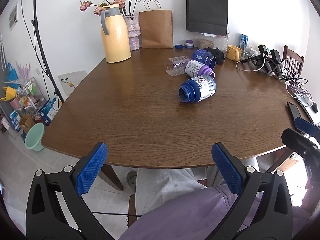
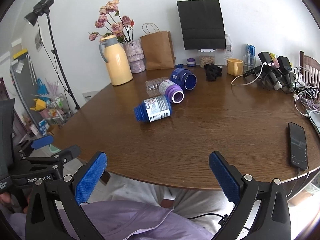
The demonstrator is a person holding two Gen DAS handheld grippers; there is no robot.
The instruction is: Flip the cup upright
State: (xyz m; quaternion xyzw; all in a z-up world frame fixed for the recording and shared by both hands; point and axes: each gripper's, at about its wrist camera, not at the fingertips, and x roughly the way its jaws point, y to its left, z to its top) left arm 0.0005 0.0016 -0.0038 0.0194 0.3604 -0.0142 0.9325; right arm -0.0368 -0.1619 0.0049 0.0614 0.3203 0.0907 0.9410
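Observation:
Three open jars and a clear plastic cup lie on their sides in the middle of the brown table. The nearest is a dark blue jar with a white label, also in the right wrist view. Behind it lie a purple jar, another blue jar and the clear cup. My left gripper is open and empty at the table's near edge. My right gripper is open and empty too, beside it.
A yellow thermos jug, a flower vase, a brown paper bag and a yellow mug stand at the back. Chargers and cables crowd the right side. A phone lies near the right edge.

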